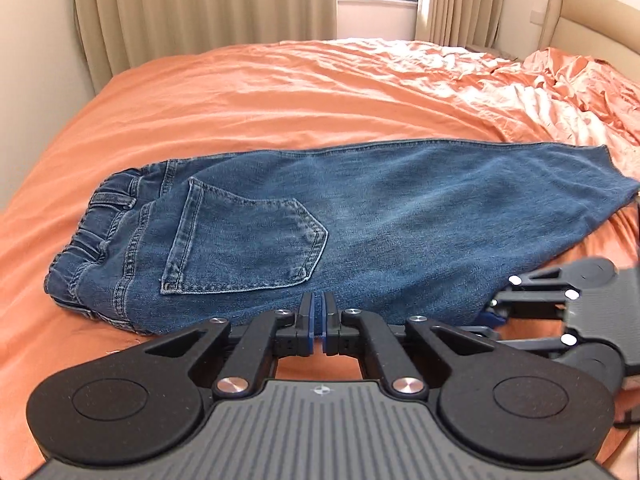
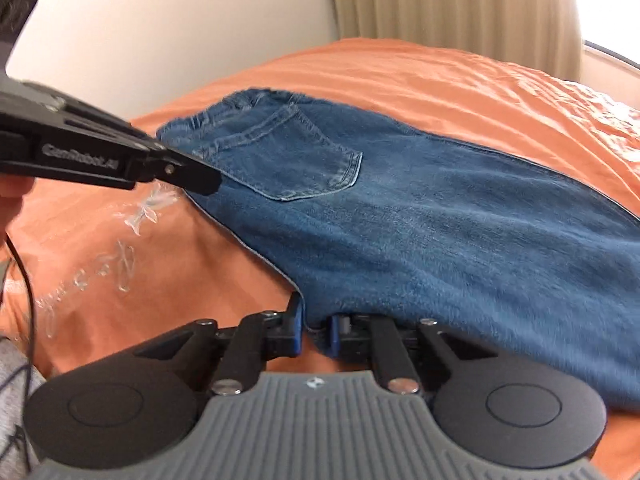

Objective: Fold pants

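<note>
A pair of blue jeans [image 1: 320, 232] lies across an orange bedspread [image 1: 240, 96], already folded lengthwise so one leg sits on the other, with the elastic waistband [image 1: 96, 216] toward the wall and a back pocket [image 1: 244, 240] facing up. The left gripper [image 1: 319, 312] sits at the near edge of the denim just below that pocket, its blue-lined jaws drawn almost together; whether any fabric lies between them cannot be told from its own camera. The right gripper [image 2: 316, 330], seen from its wrist view, is pinched onto the near edge of the jeans further along the leg, the cloth bunching down between its jaws.

The risks from here are a matter of judgement. If the left gripper has caught only the top layer, or none at all, a lift would peel the two legs apart and undo the lengthwise fold. The right grip looks shallow, at the very hem of the edge, so heavy denim could slide free under its own weight. The two grippers hold points well apart on one long edge; uneven raising would skew the fold line. The loose bedspread could also be nipped and dragged up along with the jeans.
</note>
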Motion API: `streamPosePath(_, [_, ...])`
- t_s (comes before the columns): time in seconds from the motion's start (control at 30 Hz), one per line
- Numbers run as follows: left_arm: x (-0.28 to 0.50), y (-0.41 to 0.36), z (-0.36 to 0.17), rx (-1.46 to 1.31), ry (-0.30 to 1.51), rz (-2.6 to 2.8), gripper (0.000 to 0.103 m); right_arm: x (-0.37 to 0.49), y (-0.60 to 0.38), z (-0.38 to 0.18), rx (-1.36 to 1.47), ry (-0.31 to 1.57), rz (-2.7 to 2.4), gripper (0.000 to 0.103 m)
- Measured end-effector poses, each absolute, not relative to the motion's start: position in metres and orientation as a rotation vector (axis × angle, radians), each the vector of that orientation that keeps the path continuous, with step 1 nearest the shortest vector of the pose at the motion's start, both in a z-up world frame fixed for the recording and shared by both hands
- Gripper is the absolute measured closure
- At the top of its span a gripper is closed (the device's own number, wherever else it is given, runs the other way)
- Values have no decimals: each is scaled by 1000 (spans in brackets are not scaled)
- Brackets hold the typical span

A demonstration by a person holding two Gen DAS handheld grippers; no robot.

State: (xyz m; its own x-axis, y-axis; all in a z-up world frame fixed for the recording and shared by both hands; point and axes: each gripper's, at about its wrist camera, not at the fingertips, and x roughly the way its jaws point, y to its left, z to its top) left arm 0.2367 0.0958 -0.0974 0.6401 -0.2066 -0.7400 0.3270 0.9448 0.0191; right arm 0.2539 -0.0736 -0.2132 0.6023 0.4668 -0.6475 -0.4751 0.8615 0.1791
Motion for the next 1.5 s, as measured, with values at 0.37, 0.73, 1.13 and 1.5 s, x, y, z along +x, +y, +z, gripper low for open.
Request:
streamPosePath(0.37, [254,65,-122,197,895,-424,99,238,-79,-250,158,890,452,103])
streamPosePath(0.73, [312,64,-157,124,1015,-247,96,205,-160,-214,292,847,300,103])
streamPosePath(1.13, [298,-8,-89,97,850,-327,66,147,-396,-171,718,663,-102,64])
streamPosePath(1.5, [316,-102,-105,18,862,-330,64,154,-593,-210,1132,509,-264,35])
